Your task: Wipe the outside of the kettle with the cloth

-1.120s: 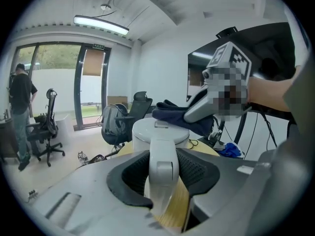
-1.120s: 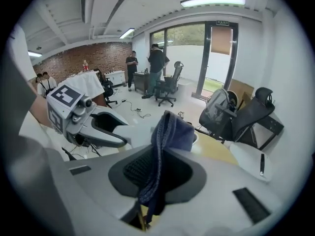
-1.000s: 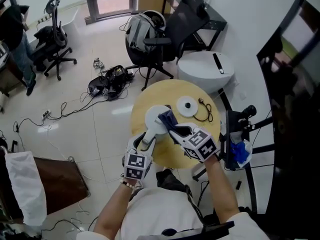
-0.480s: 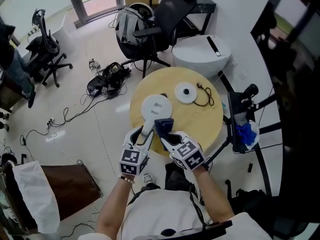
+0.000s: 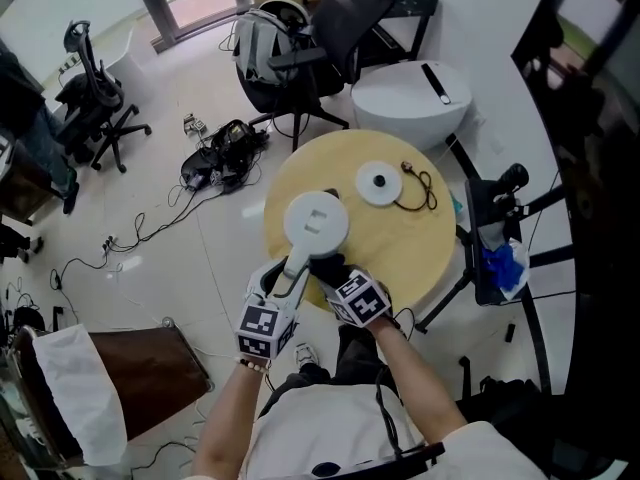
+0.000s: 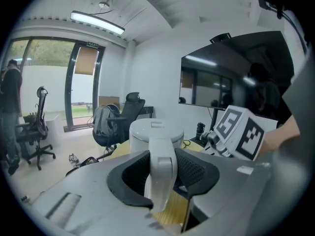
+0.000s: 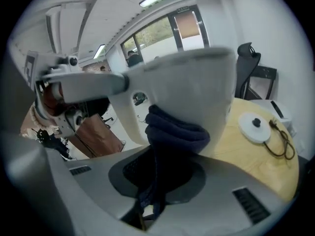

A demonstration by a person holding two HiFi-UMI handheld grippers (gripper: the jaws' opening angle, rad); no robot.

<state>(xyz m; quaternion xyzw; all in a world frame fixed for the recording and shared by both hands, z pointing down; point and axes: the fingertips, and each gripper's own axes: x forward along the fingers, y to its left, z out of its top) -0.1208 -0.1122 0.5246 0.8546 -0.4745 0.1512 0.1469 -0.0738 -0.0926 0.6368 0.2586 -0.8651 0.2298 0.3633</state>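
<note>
A white kettle [image 5: 316, 223] is held a little above the round wooden table [image 5: 400, 243]. My left gripper [image 5: 285, 281] is shut on its handle [image 6: 161, 168], seen between the jaws in the left gripper view. My right gripper [image 5: 328, 271] is shut on a dark blue cloth [image 7: 172, 134], which presses against the kettle's side [image 7: 197, 87] next to the handle. In the head view the cloth [image 5: 326, 265] shows just below the kettle's lid.
The kettle's round white base [image 5: 380, 183] with its black cord [image 5: 420, 190] lies on the table's far side. A white side table [image 5: 415, 103] and office chairs [image 5: 300, 53] stand beyond. A tripod with a blue item [image 5: 495, 258] is at the right.
My right gripper has moved down and toward me along the kettle's side with the cloth. The left gripper has kept the kettle in place.
</note>
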